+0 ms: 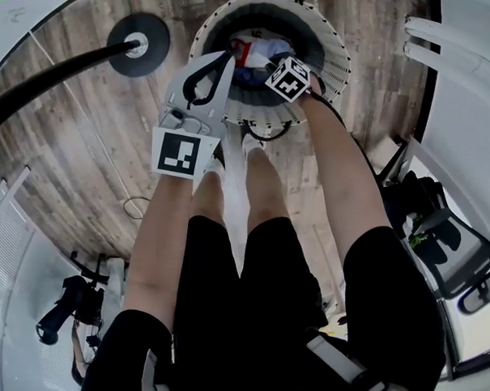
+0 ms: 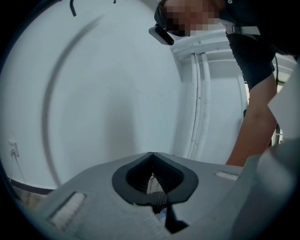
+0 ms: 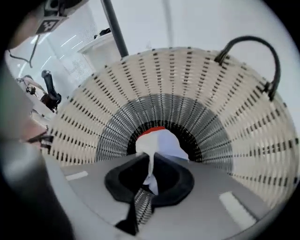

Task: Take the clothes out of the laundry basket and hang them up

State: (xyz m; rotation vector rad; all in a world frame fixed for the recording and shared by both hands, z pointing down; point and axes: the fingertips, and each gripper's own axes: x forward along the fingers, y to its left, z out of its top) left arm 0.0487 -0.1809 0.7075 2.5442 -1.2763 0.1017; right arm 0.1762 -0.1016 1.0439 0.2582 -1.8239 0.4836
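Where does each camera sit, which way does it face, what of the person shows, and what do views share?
Head view: on head, steeply down onto basket; arms, legs, left tool, right tool show.
Left gripper view: on left tool, roughly level at white wall; an arm shows.
Right gripper view: on right tool, down into basket; jaws shut on white garment.
Shared: head and right gripper views show basket, white garment.
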